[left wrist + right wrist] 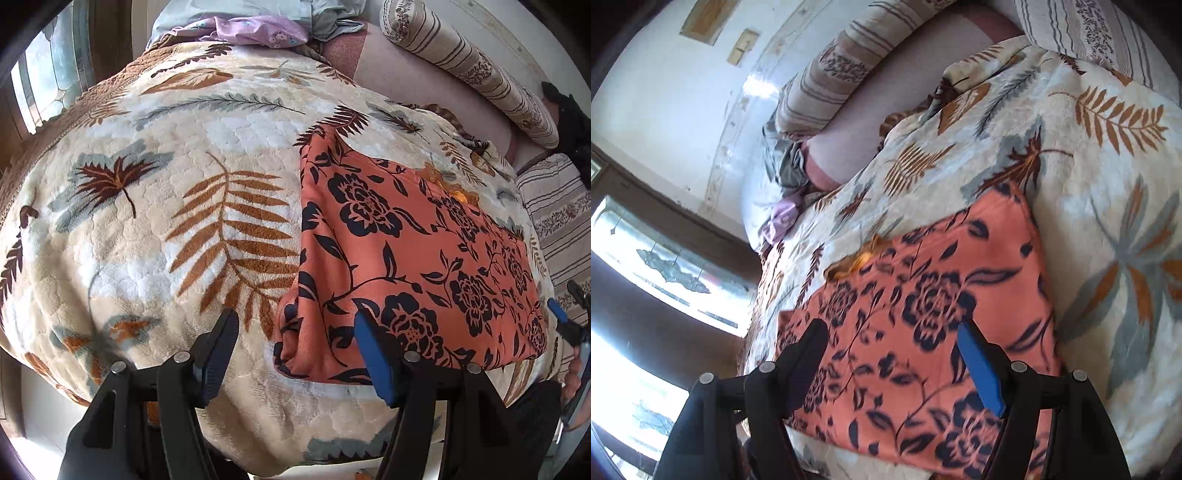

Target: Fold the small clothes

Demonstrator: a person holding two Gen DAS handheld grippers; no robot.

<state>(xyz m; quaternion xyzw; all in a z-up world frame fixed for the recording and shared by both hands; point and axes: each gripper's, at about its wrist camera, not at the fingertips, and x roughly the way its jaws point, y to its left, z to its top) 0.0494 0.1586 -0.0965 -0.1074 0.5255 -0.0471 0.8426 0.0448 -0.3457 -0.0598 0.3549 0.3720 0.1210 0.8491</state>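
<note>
An orange garment with a black flower print [406, 251] lies folded flat on the leaf-patterned blanket [166, 221]. It also shows in the right wrist view [923, 314]. My left gripper [295, 343] is open and empty, hovering at the garment's near left corner, with the blue-padded finger over the cloth. My right gripper [892, 354] is open and empty just above the garment's near part. Its tip also shows in the left wrist view [565, 321], off the garment's right edge.
Striped bolster pillows [472, 70] lie along the wall behind the blanket. A pile of purple and pale blue clothes [258, 26] sits at the far end. A window [646, 277] is at the left. The blanket's front edge drops off near my grippers.
</note>
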